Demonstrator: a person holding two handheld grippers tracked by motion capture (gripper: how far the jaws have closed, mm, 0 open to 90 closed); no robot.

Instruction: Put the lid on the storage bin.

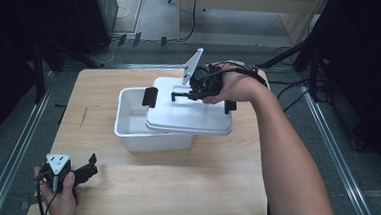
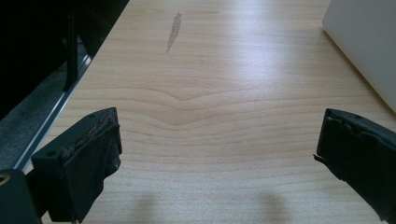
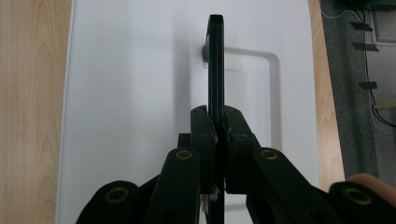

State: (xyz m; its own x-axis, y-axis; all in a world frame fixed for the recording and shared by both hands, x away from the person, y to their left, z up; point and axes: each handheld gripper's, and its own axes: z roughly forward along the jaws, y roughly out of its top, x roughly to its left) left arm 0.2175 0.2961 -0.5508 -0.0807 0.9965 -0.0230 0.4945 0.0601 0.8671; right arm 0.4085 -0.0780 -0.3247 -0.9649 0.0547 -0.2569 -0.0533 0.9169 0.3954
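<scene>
1. Lid (image 1: pixel 179 113), a flat white plastic rectangle with rounded corners and a smooth matte face, lies askew over the right part of the box (image 1: pixel 129 126), overhanging its right and near edges; a black clip (image 1: pixel 150 97) stands at the lid's left edge and another (image 1: pixel 230 106) at its right.
2. Its handle (image 3: pixel 215 60) is a thin black bar standing upright from the lid's middle; in the right gripper view a shallow rectangular recess is moulded into the lid beside it.
3. Right gripper (image 1: pixel 182 95) has its jaws pinched nearly together on that black handle, the pads pressing its two flat faces.
4. Box is a white, straight-walled plastic tub, open and pale inside at its uncovered left part, set at the middle of the table (image 1: pixel 158 189).
5. Table is light wood with a wavy grain and a small grey smear (image 2: pixel 173 31).
6. Left gripper (image 1: pixel 93 163) rests at the near left corner, well apart from the box, its black, rough-edged jaws spread wide over bare wood.
</scene>
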